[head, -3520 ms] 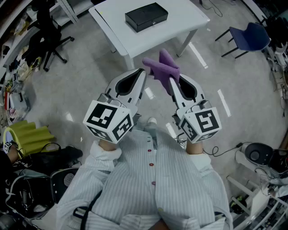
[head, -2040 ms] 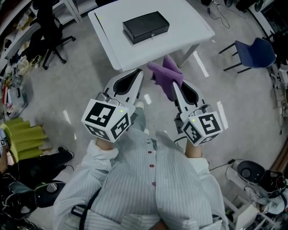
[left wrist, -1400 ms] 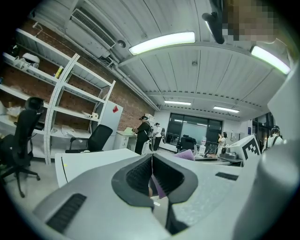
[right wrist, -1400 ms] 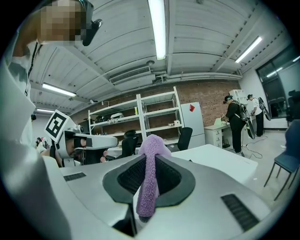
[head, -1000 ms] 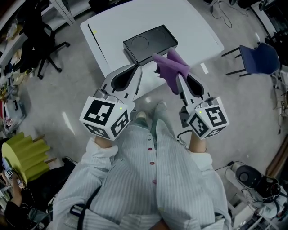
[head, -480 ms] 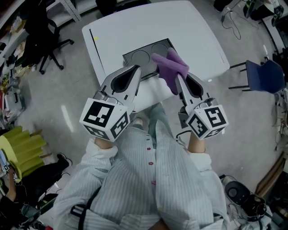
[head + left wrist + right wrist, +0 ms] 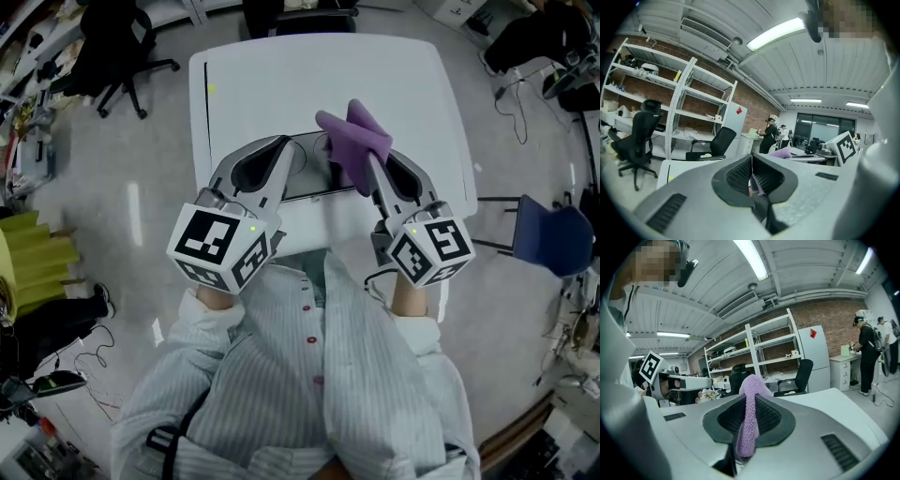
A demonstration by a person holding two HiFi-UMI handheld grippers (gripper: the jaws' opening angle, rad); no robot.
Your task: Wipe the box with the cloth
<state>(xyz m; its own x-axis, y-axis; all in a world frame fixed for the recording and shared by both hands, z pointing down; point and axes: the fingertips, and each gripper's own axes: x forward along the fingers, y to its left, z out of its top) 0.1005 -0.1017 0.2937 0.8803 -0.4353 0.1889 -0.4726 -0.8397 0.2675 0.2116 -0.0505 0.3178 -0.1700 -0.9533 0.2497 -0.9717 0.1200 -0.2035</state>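
Room: workshop; white counter [image 7: 281, 84] below me.
Box [image 7: 311, 169]: on the counter, half hidden by both grippers.
Right gripper [image 7: 367, 161]: clenched on the purple cloth [image 7: 354, 139], over the box.
Left gripper [image 7: 288, 143]: fingers [image 7: 738, 174] pressed together, empty.
Progress: wiping not yet begun, I judge.

Your left gripper [image 7: 292, 150], your right gripper [image 7: 373, 172] and the purple cloth [image 7: 352, 142] are covering most of the box [image 7: 314, 173] in the head view, leaving only a dark strip showing between them. The cloth's lower end is disappearing between the right gripper's pinching jaws. In both gripper views, the grippers' own bodies are blocking the box. The green object [image 7: 19, 267] at the left is running off the edge.
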